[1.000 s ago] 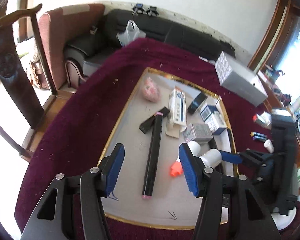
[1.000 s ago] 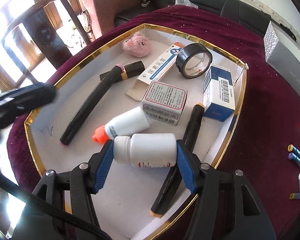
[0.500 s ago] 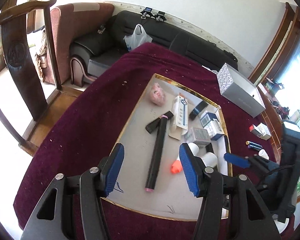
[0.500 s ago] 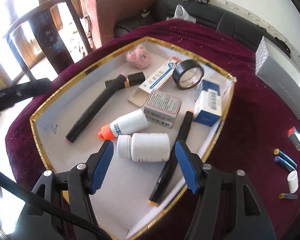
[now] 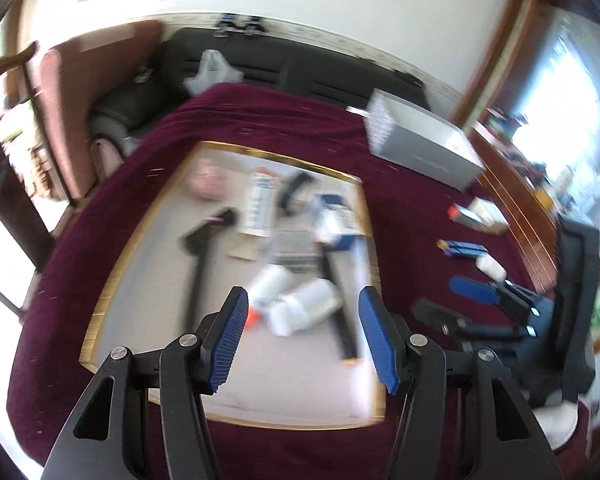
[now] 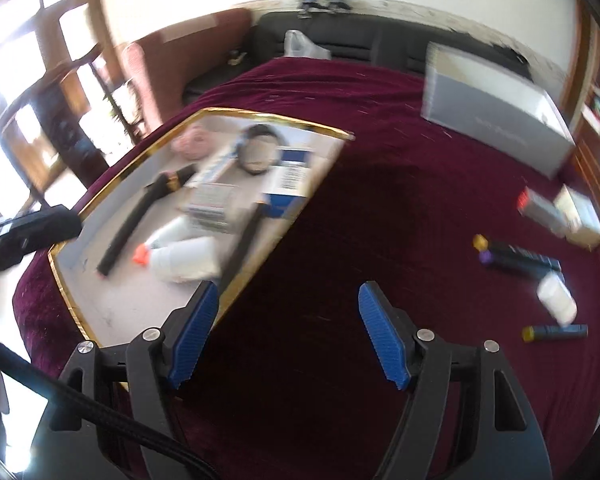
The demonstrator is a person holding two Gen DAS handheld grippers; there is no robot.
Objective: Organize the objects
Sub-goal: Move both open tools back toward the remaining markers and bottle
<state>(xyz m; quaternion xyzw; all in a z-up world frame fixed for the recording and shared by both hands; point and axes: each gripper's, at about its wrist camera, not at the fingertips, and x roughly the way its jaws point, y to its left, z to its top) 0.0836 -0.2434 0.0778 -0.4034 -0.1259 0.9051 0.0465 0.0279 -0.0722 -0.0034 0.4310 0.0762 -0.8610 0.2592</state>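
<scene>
Two white bottles lie side by side in the gold-rimmed tray: the wide one nearer the camera and a slimmer one with an orange cap just beyond it. Two long black markers also lie in the tray, one on its left half and one along its right edge. Behind them, heavily blurred, sit what look like three boxes, a black tape roll and one pink plush.

Both grippers are spread wide and hold nothing. In the left wrist view the left gripper hangs above the near end of the tray, the wide bottle showing between its blue pads but below them, not touched. The right gripper hovers over bare maroon cloth just right of the tray's gold edge; the wide bottle lies inside the tray, up and to the left of its left pad.

Out on the cloth to the right lie several small dark tubes, perhaps three, one small white cap-like piece, two small boxes and one large grey box.
</scene>
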